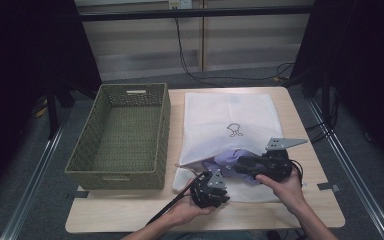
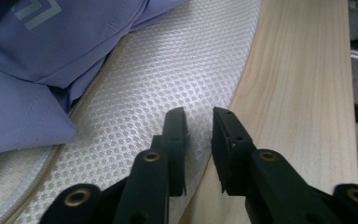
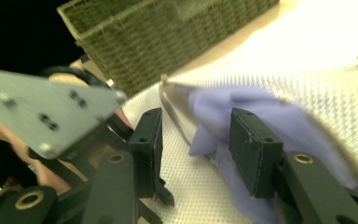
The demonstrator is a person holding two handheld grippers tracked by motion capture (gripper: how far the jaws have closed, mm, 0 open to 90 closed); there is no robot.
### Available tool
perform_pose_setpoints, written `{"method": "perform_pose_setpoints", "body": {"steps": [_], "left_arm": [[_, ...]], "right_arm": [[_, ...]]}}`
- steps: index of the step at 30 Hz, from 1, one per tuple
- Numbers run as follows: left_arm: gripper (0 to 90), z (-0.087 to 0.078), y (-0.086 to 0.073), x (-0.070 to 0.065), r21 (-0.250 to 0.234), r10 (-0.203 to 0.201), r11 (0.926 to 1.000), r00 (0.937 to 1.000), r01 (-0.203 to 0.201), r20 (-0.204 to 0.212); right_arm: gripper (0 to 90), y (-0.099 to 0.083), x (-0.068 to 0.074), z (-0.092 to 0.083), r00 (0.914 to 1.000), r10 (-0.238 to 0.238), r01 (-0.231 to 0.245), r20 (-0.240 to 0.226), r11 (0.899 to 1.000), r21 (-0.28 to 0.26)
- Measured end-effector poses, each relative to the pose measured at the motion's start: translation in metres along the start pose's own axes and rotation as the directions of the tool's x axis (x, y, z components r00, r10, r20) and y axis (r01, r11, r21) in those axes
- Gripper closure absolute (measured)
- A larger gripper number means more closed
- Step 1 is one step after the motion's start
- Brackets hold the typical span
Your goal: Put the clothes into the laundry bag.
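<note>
Wooden table (image 1: 307,150), mesh laundry bag (image 1: 220,117); left gripper (image 2: 199,122) jaws narrowly parted, empty; right gripper (image 3: 196,140) jaws wide, straddling lilac garment (image 3: 242,112)

lilac garment (image 1: 228,159), white mesh bag (image 1: 230,112), olive basket (image 1: 125,172)

The right hand-held gripper (image 3: 196,149) raises its two black jaws from the bottom edge, standing apart with a clear gap; between them lies white mesh bag (image 3: 200,186) fabric; a lilac garment (image 3: 261,116) spills from the bag's zipped opening, its cloth running behind and beside the right-hand jaw, blurred; whether the pads touch it cannot be told; the left hand-held gripper's grey plate (image 3: 42,112) fills the left side; a green woven basket (image 3: 168,32) stands beyond, on the pale table (image 3: 223,49).
</note>
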State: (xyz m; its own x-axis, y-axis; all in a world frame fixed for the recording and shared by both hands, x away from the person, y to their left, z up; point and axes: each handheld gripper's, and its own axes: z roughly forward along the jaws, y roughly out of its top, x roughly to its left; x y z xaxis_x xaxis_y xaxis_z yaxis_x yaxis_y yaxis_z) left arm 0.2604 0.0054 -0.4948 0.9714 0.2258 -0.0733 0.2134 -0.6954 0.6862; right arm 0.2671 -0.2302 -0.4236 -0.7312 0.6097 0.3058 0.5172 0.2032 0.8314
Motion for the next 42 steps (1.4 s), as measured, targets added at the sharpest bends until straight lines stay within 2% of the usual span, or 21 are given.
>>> {"method": "perform_pose_setpoints", "body": {"steps": [3, 5, 9, 10, 12, 14, 17, 18, 20, 25, 26, 27, 28, 30, 31, 33, 35, 36, 38, 39, 42], "left_arm": [[78.5, -0.001, 0.000, 0.001, 0.013, 0.026, 0.9996, 0.9997, -0.026, -0.004], [78.5, 0.000, -0.001, 0.001, -0.002, 0.011, 0.9999, 0.9999, -0.011, -0.004], [78.5, -0.001, -0.001, 0.002, 0.008, 0.027, 0.9996, 0.9996, -0.027, 0.002], [78.5, 0.000, -0.001, 0.001, -0.009, 0.006, 0.9999, 1.0000, -0.006, 0.000], [78.5, 0.000, -0.001, 0.001, -0.007, 0.005, 1.0000, 1.0000, -0.005, -0.002], [78.5, -0.001, -0.001, 0.001, 0.007, 0.029, 0.9996, 0.9996, -0.029, -0.008], [78.5, 0.000, -0.001, 0.001, -0.006, 0.015, 0.9999, 0.9999, -0.015, 0.000], [78.5, -0.001, -0.001, 0.001, 0.011, 0.024, 0.9997, 0.9997, -0.024, -0.006], [78.5, 0.000, -0.001, 0.000, -0.004, 0.028, 0.9996, 0.9996, -0.028, -0.005], [78.4, 0.000, -0.003, 0.001, -0.018, 0.026, 0.9995, 0.9997, -0.026, 0.001], [78.4, 0.000, -0.003, 0.001, -0.018, 0.031, 0.9994, 0.9995, -0.031, -0.001], [78.4, -0.002, -0.003, 0.003, 0.005, 0.058, 0.9983, 0.9983, -0.058, 0.001], [78.4, -0.001, -0.003, 0.002, -0.005, 0.021, 0.9998, 0.9998, -0.021, 0.002], [78.3, -0.001, -0.002, 0.004, 0.006, 0.036, 0.9993, 0.9993, -0.036, 0.010], [78.2, 0.000, -0.001, 0.003, -0.006, 0.011, 0.9999, 0.9999, -0.011, 0.011], [76.9, 0.000, 0.002, 0.002, 0.012, 0.027, 0.9996, 0.9996, -0.027, 0.009], [75.2, 0.000, 0.007, 0.001, -0.003, 0.009, 1.0000, 0.9996, -0.008, 0.027], [75.2, -0.001, 0.008, 0.001, -0.002, 0.020, 0.9998, 0.9989, -0.020, 0.043], [74.8, 0.002, 0.012, -0.002, 0.004, 0.040, 0.9992, 0.9987, -0.041, 0.032], [74.6, 0.005, 0.012, -0.003, 0.013, 0.032, 0.9994, 0.9990, -0.033, 0.032], [70.8, 0.014, 0.011, 0.000, -0.023, 0.012, 0.9997, 0.9995, -0.011, 0.029]], "right_arm": [[54.2, 0.005, -0.002, -0.007, 0.9999, -0.011, 0.011, 0.011, 0.999, -0.034], [52.0, 0.006, -0.006, -0.007, 0.9995, -0.011, 0.012, 0.031, 0.999, -0.041], [46.4, 0.005, -0.014, 0.004, 0.9987, -0.010, 0.011, 0.051, 0.999, -0.031], [43.4, 0.004, -0.015, 0.009, 0.9986, -0.014, 0.015, 0.052, 1.000, -0.025], [42.7, 0.001, -0.018, 0.018, 0.9989, -0.020, 0.020, 0.041, 1.000, 0.003], [43.6, -0.003, -0.019, 0.024, 0.9986, -0.026, 0.025, 0.047, 0.999, 0.029], [46.6, -0.011, -0.020, 0.033, 0.9982, -0.044, 0.040, 0.040, 0.996, 0.078], [47.4, -0.013, -0.021, 0.035, 0.9979, -0.051, 0.047, 0.040, 0.995, 0.089], [47.3, -0.019, -0.021, 0.040, 0.9973, -0.061, 0.056, 0.040, 0.992, 0.115], [47.1, -0.027, -0.025, 0.046, 0.9955, -0.075, 0.067, 0.057, 0.989, 0.135], [47.7, -0.028, -0.025, 0.047, 0.9959, -0.073, 0.065, 0.054, 0.989, 0.133], [48.4, -0.029, -0.026, 0.047, 0.9960, -0.072, 0.065, 0.053, 0.989, 0.134], [50.5, -0.031, -0.026, 0.048, 0.9957, -0.076, 0.068, 0.053, 0.988, 0.136], [54.1, -0.034, -0.027, 0.050, 0.9936, -0.097, 0.087, 0.056, 0.983, 0.162], [54.6, -0.035, -0.027, 0.051, 0.9940, -0.095, 0.084, 0.055, 0.982, 0.170], [58.4, -0.038, -0.028, 0.053, 0.9924, -0.101, 0.086, 0.071, 0.979, 0.185], [59.9, -0.039, -0.027, 0.056, 0.9905, -0.114, 0.096, 0.077, 0.974, 0.204], [60.7, -0.039, -0.027, 0.057, 0.9909, -0.111, 0.093, 0.076, 0.973, 0.212], [61.7, -0.040, -0.028, 0.059, 0.9906, -0.113, 0.093, 0.077, 0.969, 0.227], [61.6, -0.040, -0.028, 0.060, 0.9904, -0.112, 0.091, 0.080, 0.968, 0.233], [60.0, -0.041, -0.027, 0.063, 0.9909, -0.109, 0.087, 0.079, 0.967, 0.240]]}}
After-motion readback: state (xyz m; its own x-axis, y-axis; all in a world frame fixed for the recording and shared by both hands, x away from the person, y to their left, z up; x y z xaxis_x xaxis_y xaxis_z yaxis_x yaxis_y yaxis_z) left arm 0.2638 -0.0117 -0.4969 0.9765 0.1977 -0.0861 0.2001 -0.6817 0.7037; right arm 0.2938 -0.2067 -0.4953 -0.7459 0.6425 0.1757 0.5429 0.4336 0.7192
